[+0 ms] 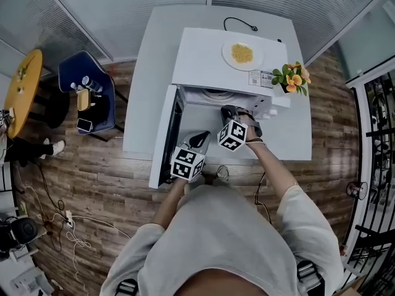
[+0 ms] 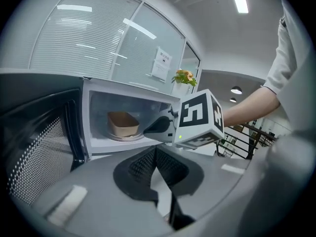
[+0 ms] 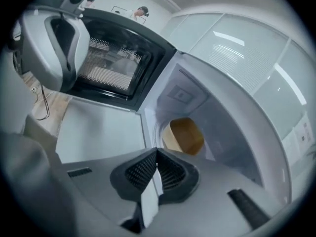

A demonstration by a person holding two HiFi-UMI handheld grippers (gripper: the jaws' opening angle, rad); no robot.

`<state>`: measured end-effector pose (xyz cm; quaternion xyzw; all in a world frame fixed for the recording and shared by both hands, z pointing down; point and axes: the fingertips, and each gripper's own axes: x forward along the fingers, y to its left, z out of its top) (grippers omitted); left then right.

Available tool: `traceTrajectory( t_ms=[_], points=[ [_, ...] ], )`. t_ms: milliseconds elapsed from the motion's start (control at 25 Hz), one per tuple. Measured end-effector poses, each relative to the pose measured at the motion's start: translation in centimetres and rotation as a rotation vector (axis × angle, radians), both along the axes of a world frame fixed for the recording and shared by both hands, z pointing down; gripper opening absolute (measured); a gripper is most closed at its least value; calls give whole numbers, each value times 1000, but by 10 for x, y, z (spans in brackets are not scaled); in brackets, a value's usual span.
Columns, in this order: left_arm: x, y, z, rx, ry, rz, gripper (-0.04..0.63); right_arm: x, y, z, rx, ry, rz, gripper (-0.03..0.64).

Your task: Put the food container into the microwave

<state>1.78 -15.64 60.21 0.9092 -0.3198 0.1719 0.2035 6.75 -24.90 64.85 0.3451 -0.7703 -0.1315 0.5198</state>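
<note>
Person's torso [image 1: 222, 239] is crowding six o'clock; beyond, the desk [image 1: 141, 103] is bearing an open microwave [image 1: 207, 63]. Inside, at ten o'clock from the left tongs [image 2: 156, 151], the food container [image 2: 123, 124] is sitting, seemingly light, thin-walled, crushable: grip its rim gently. Right tongs [image 3: 157, 153] and left tongs are pressing shut, empty.

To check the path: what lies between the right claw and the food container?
Right gripper view: only bare microwave floor between right claw and food container.
</note>
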Motion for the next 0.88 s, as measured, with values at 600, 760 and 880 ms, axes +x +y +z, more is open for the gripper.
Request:
traceTrajectory(
  t_ms=[600,760,880],
  points=[
    [8,-21,-10,43,-15,9,11,33,22,-39,-13,-384,275,14],
    [9,-23,-10,59,-38,31,11,45,29,-50,-2,-462,344,14],
    [8,-24,-12,63,-44,33,11,56,34,-60,12,-521,395,14]
  ],
)
